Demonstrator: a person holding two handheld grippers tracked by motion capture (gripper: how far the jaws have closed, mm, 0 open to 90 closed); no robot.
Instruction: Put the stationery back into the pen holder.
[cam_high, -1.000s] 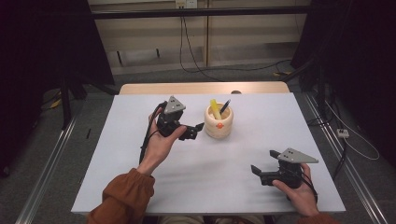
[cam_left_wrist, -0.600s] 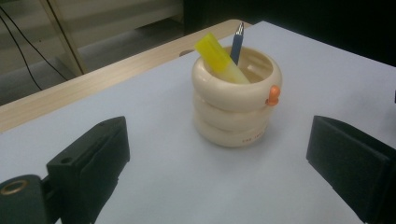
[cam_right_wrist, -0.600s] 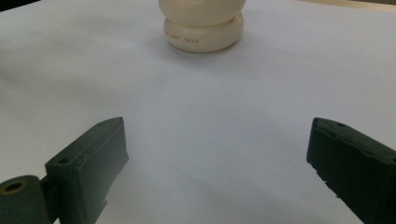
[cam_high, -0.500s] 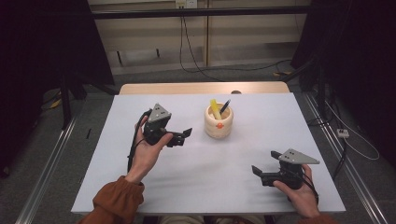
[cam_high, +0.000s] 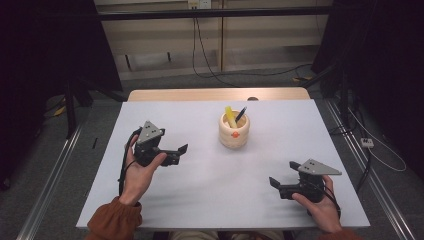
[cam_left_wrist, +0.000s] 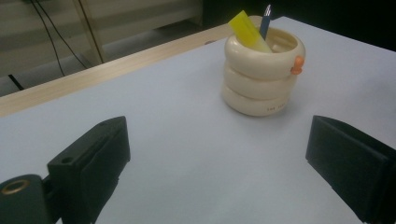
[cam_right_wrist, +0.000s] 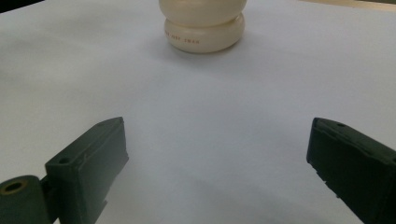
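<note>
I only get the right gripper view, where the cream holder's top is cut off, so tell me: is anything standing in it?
Observer: Yes, the holder holds a yellow marker and a dark pen.
Operator: Anything on its outside?
Observer: A small orange knob sticks out below the rim.
Operator: Where is the left gripper?
Observer: The left gripper is open, apart from the holder, above the table.
</note>
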